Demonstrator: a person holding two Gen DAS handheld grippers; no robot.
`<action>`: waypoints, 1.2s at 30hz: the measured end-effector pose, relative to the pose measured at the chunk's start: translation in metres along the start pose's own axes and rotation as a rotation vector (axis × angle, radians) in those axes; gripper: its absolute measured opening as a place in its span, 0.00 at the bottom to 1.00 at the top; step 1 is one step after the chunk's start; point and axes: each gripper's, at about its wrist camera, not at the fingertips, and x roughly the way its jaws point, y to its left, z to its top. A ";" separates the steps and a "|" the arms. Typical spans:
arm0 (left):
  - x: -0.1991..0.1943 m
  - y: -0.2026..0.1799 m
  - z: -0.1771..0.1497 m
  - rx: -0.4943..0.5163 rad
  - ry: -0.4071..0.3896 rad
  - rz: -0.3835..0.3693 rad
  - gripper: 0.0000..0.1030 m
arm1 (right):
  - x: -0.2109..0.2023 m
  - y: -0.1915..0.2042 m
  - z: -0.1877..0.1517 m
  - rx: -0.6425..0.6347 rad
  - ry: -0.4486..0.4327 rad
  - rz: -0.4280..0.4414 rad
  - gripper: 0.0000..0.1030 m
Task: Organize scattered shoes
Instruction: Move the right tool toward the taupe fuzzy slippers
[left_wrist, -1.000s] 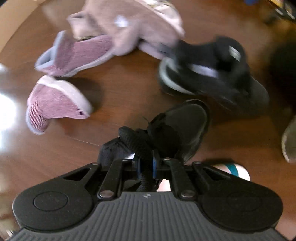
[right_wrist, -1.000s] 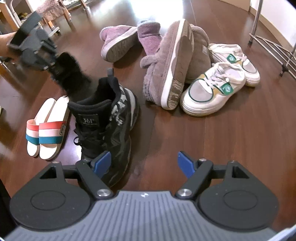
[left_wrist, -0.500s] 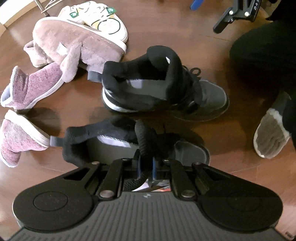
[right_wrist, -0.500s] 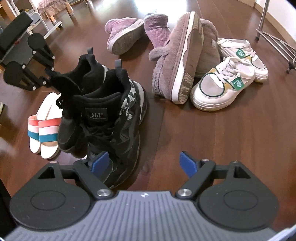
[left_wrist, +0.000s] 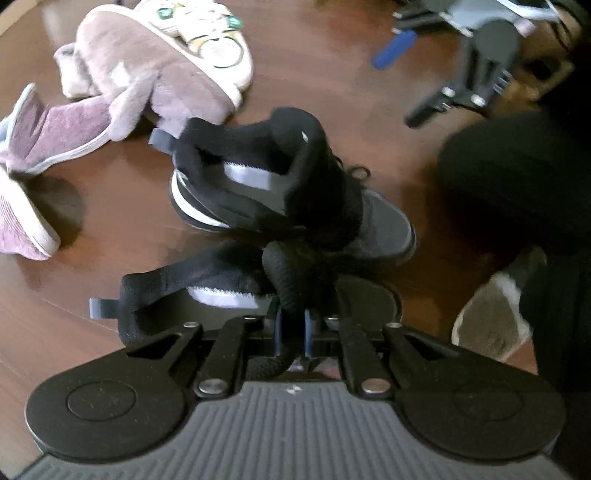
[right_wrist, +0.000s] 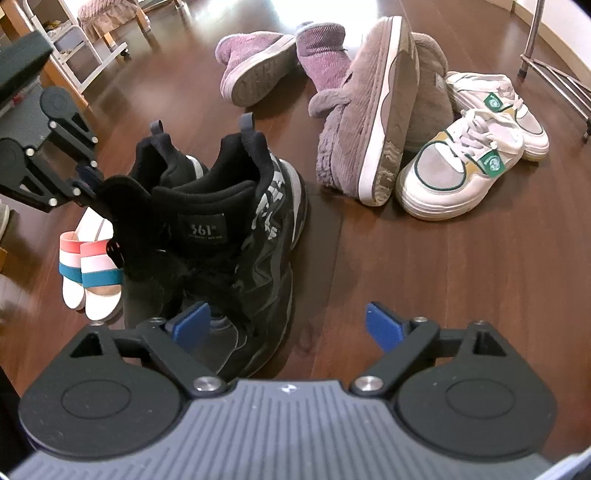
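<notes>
Dark wood floor, shoes everywhere. Left hand-held gripper is pinching the tongue of one black high-top sneaker, its twin just beyond. Right hand-held gripper hangs wide apart, holding nothing.

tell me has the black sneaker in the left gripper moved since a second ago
Yes. The held black sneaker came down from the air and now sits beside its 361° mate, in front of the striped slides.

Right wrist view: sneaker pair side by side, near centre; slides just left; boots far right; low sneakers rightmost.
</notes>
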 end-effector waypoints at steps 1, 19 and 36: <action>-0.001 -0.001 -0.002 0.009 0.005 0.005 0.10 | 0.004 -0.001 0.000 0.003 0.001 0.004 0.88; -0.073 0.004 -0.012 -0.631 -0.376 0.268 0.61 | 0.085 0.009 0.029 -0.067 0.029 0.241 0.69; -0.090 0.040 -0.004 -1.176 -0.598 0.437 0.80 | 0.084 0.003 0.046 -0.139 -0.026 0.346 0.81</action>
